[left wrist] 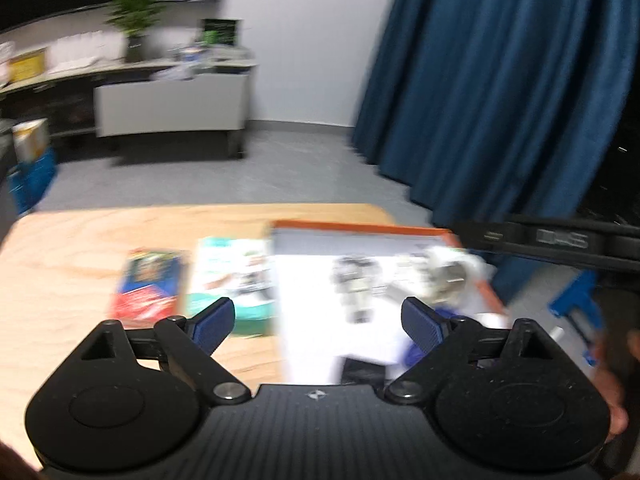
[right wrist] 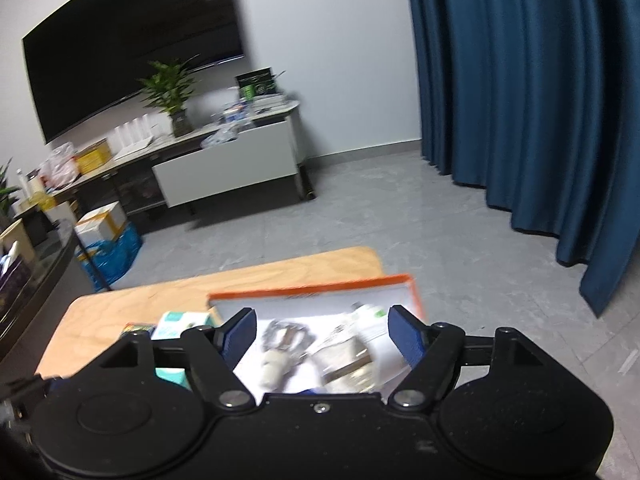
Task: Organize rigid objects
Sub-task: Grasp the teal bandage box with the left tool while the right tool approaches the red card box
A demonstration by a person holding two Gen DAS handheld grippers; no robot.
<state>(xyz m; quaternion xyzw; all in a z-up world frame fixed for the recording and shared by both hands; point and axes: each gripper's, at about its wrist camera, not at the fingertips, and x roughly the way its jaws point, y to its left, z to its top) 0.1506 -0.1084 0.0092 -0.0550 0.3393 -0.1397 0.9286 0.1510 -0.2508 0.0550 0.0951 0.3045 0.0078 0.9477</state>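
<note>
A large white box with an orange rim (left wrist: pixel 360 228) lies on the wooden table (left wrist: pixel 80 240), pictures printed on its top. Beside it on the left lie a teal-and-white box (left wrist: pixel 230 276) and a blue-and-red box (left wrist: pixel 150 282). My left gripper (left wrist: pixel 318 320) is open and empty above the near edge of the white box. In the right wrist view my right gripper (right wrist: pixel 322 330) is open and empty over the same white box (right wrist: pixel 312 292); the teal box (right wrist: pixel 182 324) and the table (right wrist: pixel 160 292) show to its left. Both views are blurred.
A blue curtain (left wrist: pixel 500 80) hangs at the right. A sideboard with a plant (right wrist: pixel 170 88) and clutter stands by the far wall under a dark screen (right wrist: pixel 132 48). Grey floor (right wrist: pixel 400 216) lies beyond the table. The other gripper's black body (left wrist: pixel 560 240) shows at the right of the left wrist view.
</note>
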